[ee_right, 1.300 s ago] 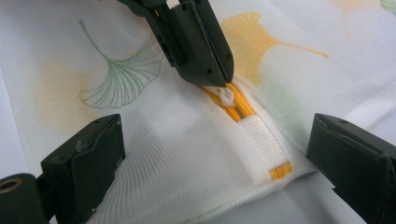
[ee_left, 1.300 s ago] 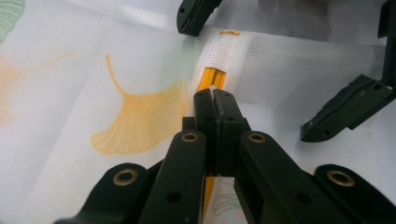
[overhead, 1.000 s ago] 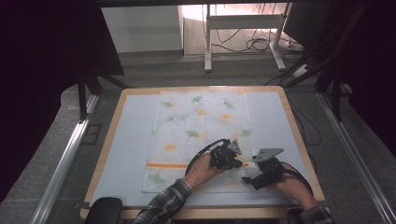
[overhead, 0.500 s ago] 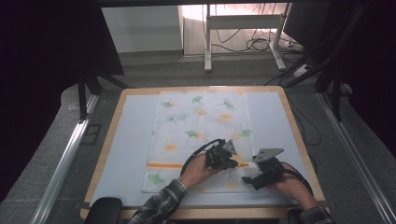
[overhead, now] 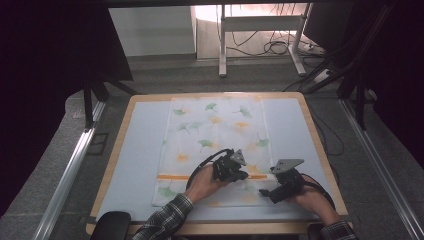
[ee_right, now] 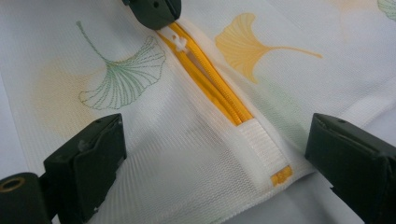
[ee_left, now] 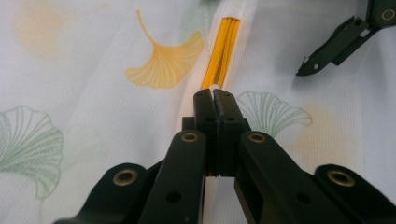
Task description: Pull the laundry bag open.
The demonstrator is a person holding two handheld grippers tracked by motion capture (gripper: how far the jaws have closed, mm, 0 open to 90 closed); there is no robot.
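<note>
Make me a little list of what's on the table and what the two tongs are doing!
table: pale blue top with wooden rim
bag: white mesh bag printed with green and yellow leaves, lying flat
zipper: orange zipper across the bag, with a white pull
left tongs: left tongs shut, tips at the zipper's pull
right tongs: right tongs open, jaws resting on the bag either side of the zipper's end

The left gripper (ee_left: 215,100) hides the zip puller; whether its closed tips pinch it cannot be told. The mesh bag (ee_right: 196,154) runs past the right gripper view's edges.
</note>
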